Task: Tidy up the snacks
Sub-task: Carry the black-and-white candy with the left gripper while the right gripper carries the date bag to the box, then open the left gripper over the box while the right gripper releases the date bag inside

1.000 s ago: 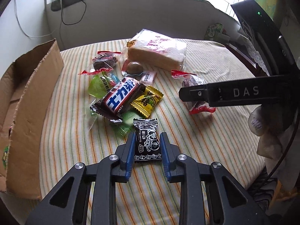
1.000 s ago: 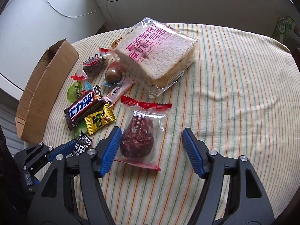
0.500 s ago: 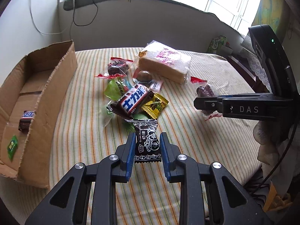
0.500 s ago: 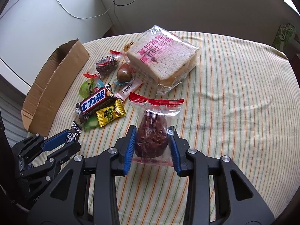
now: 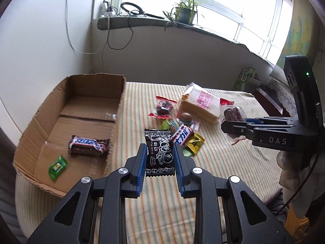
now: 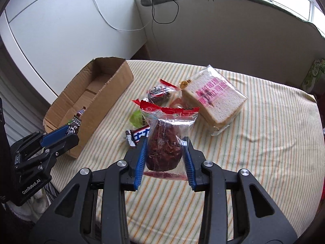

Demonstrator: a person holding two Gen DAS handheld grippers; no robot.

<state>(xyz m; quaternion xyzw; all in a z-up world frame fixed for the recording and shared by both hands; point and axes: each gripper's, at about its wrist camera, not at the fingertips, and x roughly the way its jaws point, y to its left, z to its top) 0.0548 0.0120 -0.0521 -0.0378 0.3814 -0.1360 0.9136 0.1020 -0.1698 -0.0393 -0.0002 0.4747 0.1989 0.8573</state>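
Snacks: the left gripper (image 5: 159, 158) is clamped on a black candy (image 5: 159, 150), the right gripper (image 6: 165, 157) on a red-topped packet (image 6: 167, 140), both lifted off the table (image 6: 254, 158). I'd carry them over the box (image 5: 67, 122) wall before letting go.

Home room, striped tablecloth (image 5: 213, 162), potted plant (image 5: 185, 13) on windowsill (image 5: 142, 23), trailing cables (image 5: 119, 40)

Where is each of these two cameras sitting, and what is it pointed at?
Left wrist: rides the left gripper, looking down past its black plum candy at the cardboard box; right gripper alongside.
Right wrist: rides the right gripper, past its red-sealed snack bag; left gripper at lower left.
Shared: box, bread pack, striped tablecloth.
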